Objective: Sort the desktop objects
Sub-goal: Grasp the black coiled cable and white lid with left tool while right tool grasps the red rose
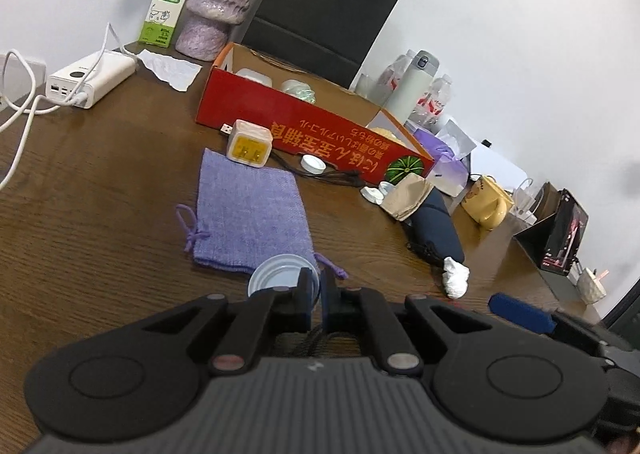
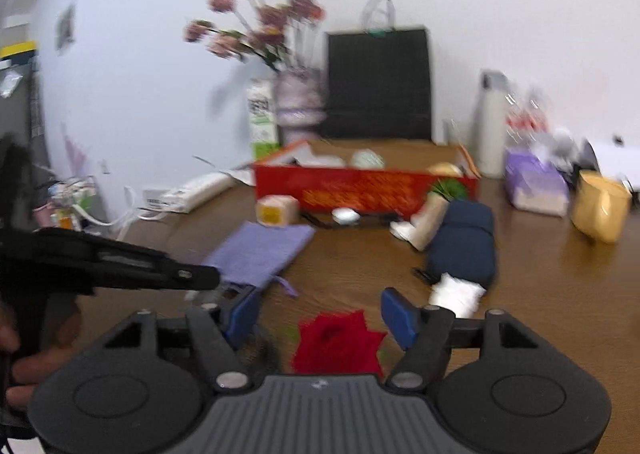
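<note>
The left gripper [image 1: 316, 294] has its 2 fingers pressed nearly together on the edge of a pale blue round lid [image 1: 276, 278], which sits at the near corner of the purple drawstring pouch [image 1: 250, 210] just ahead of it. The right gripper [image 2: 320, 318] is spread wide, with a red flower [image 2: 338, 342] lying between its 2 blue pads [image 2: 396, 318]. Farther ahead of both, a yellow-faced plug cube [image 1: 250, 144] and a white cap [image 1: 313, 163] lie just before the red cardboard box [image 1: 312, 126].

Black claw [image 1: 316, 294] linkages, silver pivot screws, blue pads [image 2: 400, 318].
</note>
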